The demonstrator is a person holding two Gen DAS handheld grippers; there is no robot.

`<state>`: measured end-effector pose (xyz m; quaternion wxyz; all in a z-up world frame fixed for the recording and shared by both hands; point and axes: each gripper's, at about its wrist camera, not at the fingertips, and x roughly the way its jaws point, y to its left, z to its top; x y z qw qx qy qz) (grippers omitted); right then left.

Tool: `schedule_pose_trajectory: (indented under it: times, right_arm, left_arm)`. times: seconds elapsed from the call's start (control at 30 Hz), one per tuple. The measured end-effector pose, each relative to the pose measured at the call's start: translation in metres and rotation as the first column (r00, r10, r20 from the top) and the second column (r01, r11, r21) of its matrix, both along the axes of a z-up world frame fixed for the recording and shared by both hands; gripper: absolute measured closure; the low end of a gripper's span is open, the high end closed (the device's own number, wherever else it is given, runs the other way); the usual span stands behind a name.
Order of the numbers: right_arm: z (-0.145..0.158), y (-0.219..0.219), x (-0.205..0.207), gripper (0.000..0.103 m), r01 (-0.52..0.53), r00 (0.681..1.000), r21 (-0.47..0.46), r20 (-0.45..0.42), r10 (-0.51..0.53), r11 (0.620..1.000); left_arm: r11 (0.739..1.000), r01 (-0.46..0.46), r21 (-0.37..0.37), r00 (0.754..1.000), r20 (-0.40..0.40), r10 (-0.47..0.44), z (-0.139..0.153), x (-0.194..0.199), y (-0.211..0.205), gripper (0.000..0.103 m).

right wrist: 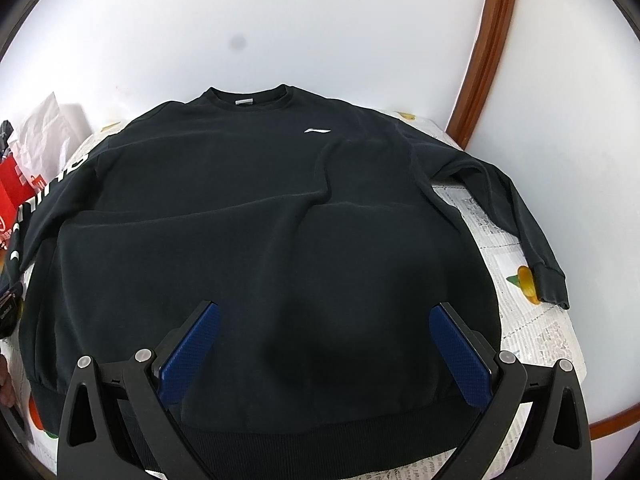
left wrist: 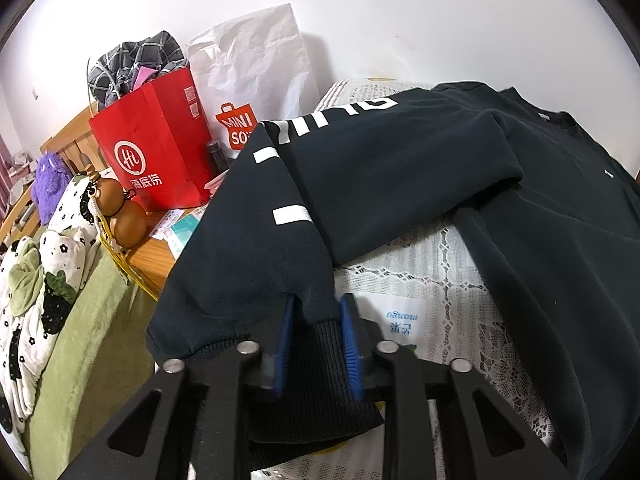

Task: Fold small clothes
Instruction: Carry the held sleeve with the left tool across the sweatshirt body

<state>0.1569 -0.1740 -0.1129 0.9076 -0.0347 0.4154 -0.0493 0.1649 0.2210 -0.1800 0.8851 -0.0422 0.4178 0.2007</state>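
A black sweatshirt [right wrist: 248,216] lies face up on a round table covered in white lace [right wrist: 532,332], collar at the far side, a small white logo on the chest. Its left sleeve [left wrist: 288,216], with white lettering, is lifted over the table edge. My left gripper [left wrist: 316,312] is shut on that sleeve's ribbed cuff [left wrist: 312,360]. My right gripper [right wrist: 324,316] is open, hovering above the sweatshirt's lower body near the hem. The right sleeve [right wrist: 520,220] lies bent along the table's right side.
A red paper bag [left wrist: 156,148] and a white paper bag [left wrist: 248,76] stand on a wooden side table [left wrist: 150,264] to the left. A bed with green and floral bedding [left wrist: 52,280] lies further left. A brown door frame [right wrist: 484,48] is at the right.
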Motion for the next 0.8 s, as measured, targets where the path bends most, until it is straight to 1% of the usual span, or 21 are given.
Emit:
schedule_pose_trajectory:
  times: [0.03,0.07,0.1,0.23,0.37,0.57,0.73,0.8]
  right_arm:
    - [0.0,-0.001,0.0,0.0,-0.002,1.0,0.002,0.001,0.002,1.0]
    - [0.001,-0.002,0.0,0.0,-0.004,1.0,0.005,0.005,0.004,1.0]
    - [0.002,-0.003,-0.001,0.0,-0.006,1.0,0.008,0.008,0.005,1.0]
    - [0.006,-0.011,-0.001,0.0,-0.022,0.999,0.011,0.031,0.022,1.0]
    - [0.009,-0.027,0.002,0.0,-0.011,0.999,0.012,0.048,0.011,1.0]
    - [0.022,-0.057,0.003,0.0,0.0,0.996,0.034,0.088,-0.003,0.999]
    - [0.027,-0.082,0.001,0.0,-0.012,0.994,0.017,0.109,0.01,1.0]
    - [0.027,-0.094,0.0,0.0,-0.008,0.993,0.003,0.12,0.008,1.0]
  left_arm:
    - [1.0,-0.011,-0.029,1.0,0.016,0.011,0.004,-0.002,0.004,0.091]
    - [0.998,-0.02,-0.064,0.999,0.031,0.022,0.009,-0.004,0.009,0.092]
    - [0.996,-0.022,-0.083,0.999,0.037,0.025,0.013,-0.004,0.012,0.092]
    - [0.997,-0.004,-0.071,0.997,0.075,0.009,0.039,-0.004,0.011,0.092]
    - [0.994,0.045,-0.102,0.992,0.119,-0.033,0.066,0.001,-0.002,0.092]
    - [0.983,0.137,-0.121,0.978,0.174,-0.114,0.105,0.023,-0.046,0.092]
    - [0.967,0.225,-0.124,0.959,0.203,-0.197,0.131,0.051,-0.096,0.093]
    - [0.958,0.263,-0.114,0.949,0.212,-0.235,0.14,0.063,-0.12,0.093]
